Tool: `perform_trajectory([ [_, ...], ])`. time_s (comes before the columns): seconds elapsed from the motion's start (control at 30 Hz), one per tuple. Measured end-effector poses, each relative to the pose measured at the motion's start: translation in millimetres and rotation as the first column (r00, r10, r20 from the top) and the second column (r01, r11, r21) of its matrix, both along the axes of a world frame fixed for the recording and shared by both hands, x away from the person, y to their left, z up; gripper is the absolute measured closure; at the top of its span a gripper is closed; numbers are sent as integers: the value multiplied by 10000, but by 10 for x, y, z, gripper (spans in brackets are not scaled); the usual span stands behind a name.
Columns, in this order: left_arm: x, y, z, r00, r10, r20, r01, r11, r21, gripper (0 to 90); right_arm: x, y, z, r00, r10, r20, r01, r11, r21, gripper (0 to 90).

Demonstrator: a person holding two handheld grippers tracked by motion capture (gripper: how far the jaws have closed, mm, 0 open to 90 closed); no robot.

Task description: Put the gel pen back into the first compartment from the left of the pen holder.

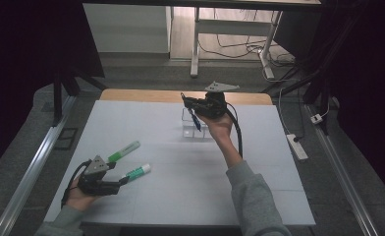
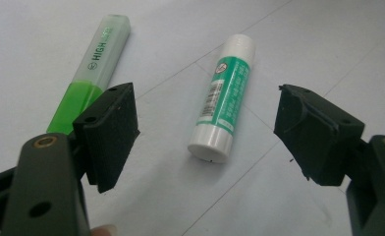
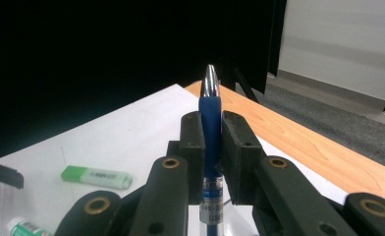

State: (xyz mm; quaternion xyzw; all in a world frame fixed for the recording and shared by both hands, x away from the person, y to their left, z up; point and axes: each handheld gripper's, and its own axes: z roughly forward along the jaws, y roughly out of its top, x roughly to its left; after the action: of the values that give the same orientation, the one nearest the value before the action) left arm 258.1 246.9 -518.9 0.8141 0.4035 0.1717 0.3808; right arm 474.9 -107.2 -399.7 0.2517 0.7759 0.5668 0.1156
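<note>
My right gripper point(image 1: 190, 107) hovers over the far middle of the table, shut on a blue pen point(image 1: 195, 120). In the right gripper view its jaws point(image 3: 211, 129) clamp the blue pen point(image 3: 210, 115), whose silver tip points away. Just under the pen stands a small clear box point(image 1: 191, 130). My left gripper point(image 1: 119, 173) rests low at the near left, open. In the left gripper view a green-and-white glue stick point(image 2: 222, 105) lies on the sheet ahead of the open left gripper point(image 2: 207, 118), untouched. A green highlighter point(image 2: 95, 69) lies beside the left jaw.
A white sheet point(image 1: 180, 172) covers the table, with a strip of bare wood point(image 1: 151, 95) at the far edge. The glue stick point(image 1: 139, 171) and highlighter point(image 1: 123, 151) lie close together at the near left. Cables and table legs point(image 1: 195, 54) stand on the floor beyond.
</note>
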Motion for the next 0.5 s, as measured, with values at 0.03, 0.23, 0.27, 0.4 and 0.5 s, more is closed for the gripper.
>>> perform_trajectory([
  [0.03,0,0,0,10000,-2,-2,2,10000,-1,242,8,10,1,10000,-13,14,13,10000,42,791],
  [0.23,-2,3,1,10000,17,16,-17,10000,-21,242,54,72,8,10000,-71,39,70,9999,125,791],
  [0.27,-2,3,1,10000,18,11,-18,10000,-21,242,62,81,11,10000,-71,41,71,9999,122,791],
  [0.4,0,5,0,10000,14,2,-14,10000,-25,242,94,113,27,9998,-111,161,109,9999,116,791],
  [0.5,-1,6,0,10000,14,1,-14,10000,-26,242,120,129,36,9991,-207,361,202,9997,159,792],
])
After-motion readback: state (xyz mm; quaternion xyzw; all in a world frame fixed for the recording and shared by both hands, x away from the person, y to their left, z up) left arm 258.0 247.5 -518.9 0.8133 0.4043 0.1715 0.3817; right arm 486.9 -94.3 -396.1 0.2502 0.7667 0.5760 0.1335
